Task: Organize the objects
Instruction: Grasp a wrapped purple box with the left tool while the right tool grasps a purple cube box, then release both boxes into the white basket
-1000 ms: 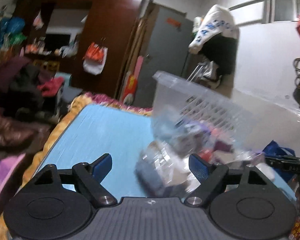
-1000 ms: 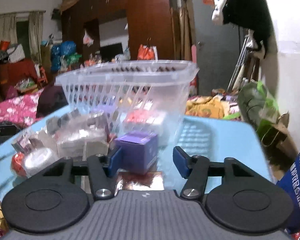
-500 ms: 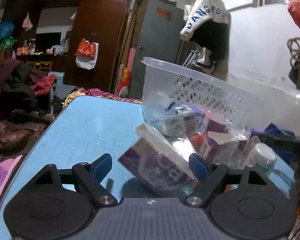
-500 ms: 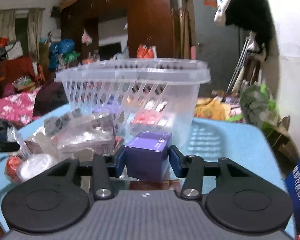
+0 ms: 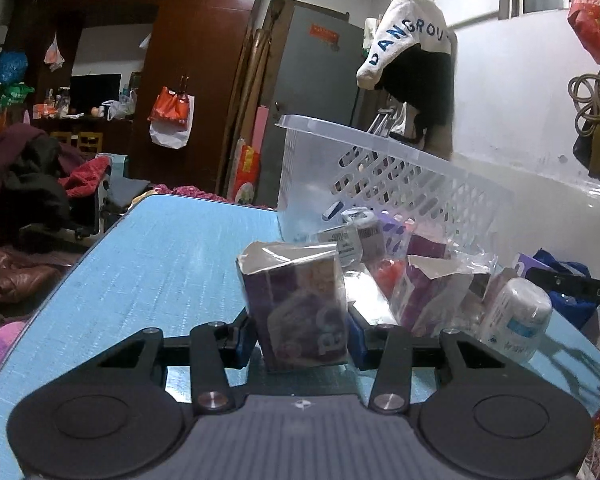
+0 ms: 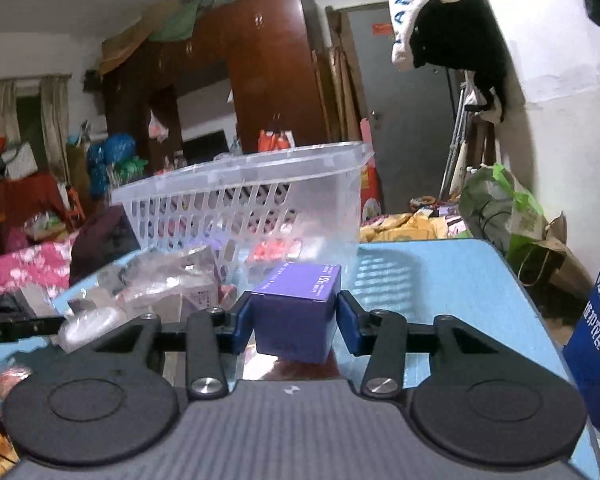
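My left gripper [image 5: 300, 336] is shut on a purple plastic-wrapped box [image 5: 296, 304] that stands on the blue table [image 5: 160, 264]. My right gripper [image 6: 294, 322] is shut on a small purple box [image 6: 296, 316] and holds it lifted above the table [image 6: 440, 280]. A clear plastic basket [image 5: 380, 188] with slotted walls stands behind the pile of items; it also shows in the right wrist view [image 6: 252, 208]. A white jar [image 5: 516, 320] lies at the right of the pile.
Several wrapped boxes and packets [image 5: 420, 280] lie on the table in front of the basket. A blue bag [image 6: 596, 340] stands at the right. Clothes [image 5: 28, 184] are piled left of the table. A white wall [image 5: 520, 100] is behind.
My left gripper has closed on the wrapped purple box, which now stands upright between the fingers. My right gripper has closed on the small purple box and raised it.
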Motion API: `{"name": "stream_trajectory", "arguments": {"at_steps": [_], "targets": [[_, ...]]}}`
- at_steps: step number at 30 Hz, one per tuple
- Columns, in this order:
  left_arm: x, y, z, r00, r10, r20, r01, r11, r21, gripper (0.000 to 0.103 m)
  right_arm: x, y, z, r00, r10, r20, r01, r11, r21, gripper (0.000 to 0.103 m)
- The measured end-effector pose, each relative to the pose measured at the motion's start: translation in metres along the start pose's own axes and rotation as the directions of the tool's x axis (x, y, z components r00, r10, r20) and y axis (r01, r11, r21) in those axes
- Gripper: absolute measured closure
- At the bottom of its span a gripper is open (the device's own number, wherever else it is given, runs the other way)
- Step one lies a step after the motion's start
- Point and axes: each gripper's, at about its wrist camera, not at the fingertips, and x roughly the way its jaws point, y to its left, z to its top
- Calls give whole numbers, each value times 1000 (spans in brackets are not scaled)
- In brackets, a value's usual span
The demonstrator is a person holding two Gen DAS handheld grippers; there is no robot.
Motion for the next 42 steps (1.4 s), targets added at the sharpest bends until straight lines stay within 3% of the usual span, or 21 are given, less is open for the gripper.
{"name": "stream_trajectory", "arguments": {"at_steps": [17, 27, 30, 34, 37, 39, 42], "targets": [[-9, 7, 2, 998, 6, 60, -4, 999, -39, 54, -1, 4, -5, 1000, -4, 21, 4, 1000, 0, 56], [-17, 6, 9, 996, 9, 93, -8, 1000, -10, 54, -4, 9, -2, 999, -12, 48, 13, 1000, -29, 57], [-18, -1, 30, 994, -16, 112, 13, 999, 30, 54, -12, 15, 11, 997, 9, 81, -5, 999, -49, 57], [-3, -28, 96, 987, -68, 148, 50, 991, 124, 54, -13, 36, 58, 990, 18, 140, 4, 988, -153, 57], [33, -50, 150, 988, -100, 114, 82, 985, 152, 54, 14, 53, 104, 992, 24, 126, 6, 973, -231, 57], [67, -65, 174, 995, -74, 65, 62, 984, 169, 54, 41, 59, 125, 997, -1, 83, 23, 965, -263, 57], [113, -73, 184, 998, -56, -38, 61, 987, 151, 53, 75, 57, 138, 1000, -21, 18, 25, 962, -273, 57]]}}
